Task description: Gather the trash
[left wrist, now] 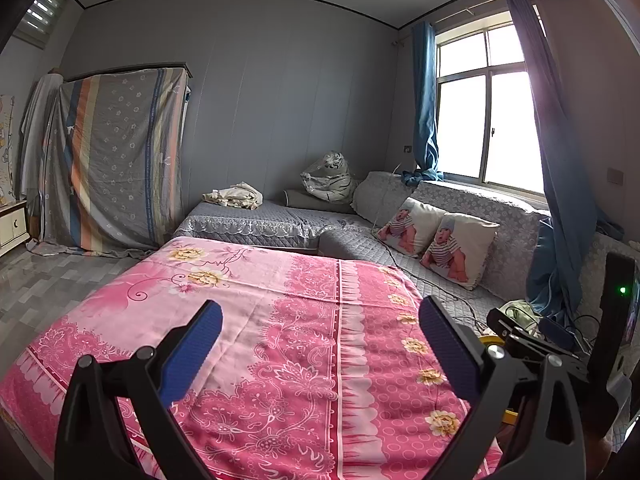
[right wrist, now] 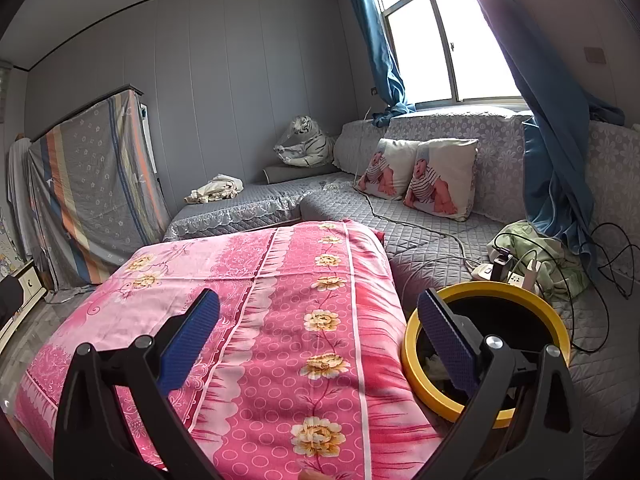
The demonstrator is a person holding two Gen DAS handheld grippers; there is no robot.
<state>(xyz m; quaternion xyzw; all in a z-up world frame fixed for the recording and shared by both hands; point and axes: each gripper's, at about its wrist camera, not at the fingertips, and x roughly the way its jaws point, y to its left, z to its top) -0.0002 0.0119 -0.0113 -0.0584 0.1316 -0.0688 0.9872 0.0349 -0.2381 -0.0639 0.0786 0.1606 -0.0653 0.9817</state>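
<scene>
A table under a pink floral cloth [left wrist: 280, 320] fills the foreground of both views, and no loose trash shows on it. My left gripper [left wrist: 320, 308] hovers open above the cloth, with nothing between its blue pads [left wrist: 192, 352]. My right gripper [right wrist: 319, 298] is also open and holds nothing; it sits over the cloth's right edge [right wrist: 320, 320]. Its right finger overlaps a yellow-rimmed bin [right wrist: 409, 344] beside the table. Pale crumpled trash [right wrist: 434, 362] lies inside the bin. In the left wrist view only slivers of the bin's yellow rim [left wrist: 490, 340] show.
A grey quilted corner sofa [right wrist: 420, 220] wraps behind and to the right of the table, with two printed pillows [right wrist: 440, 176] and a plush tiger [right wrist: 304, 144] on it. A power strip with cables [right wrist: 516, 276] and a green cloth [right wrist: 556, 252] lie past the bin. Blue curtains [right wrist: 560, 140] hang at the right.
</scene>
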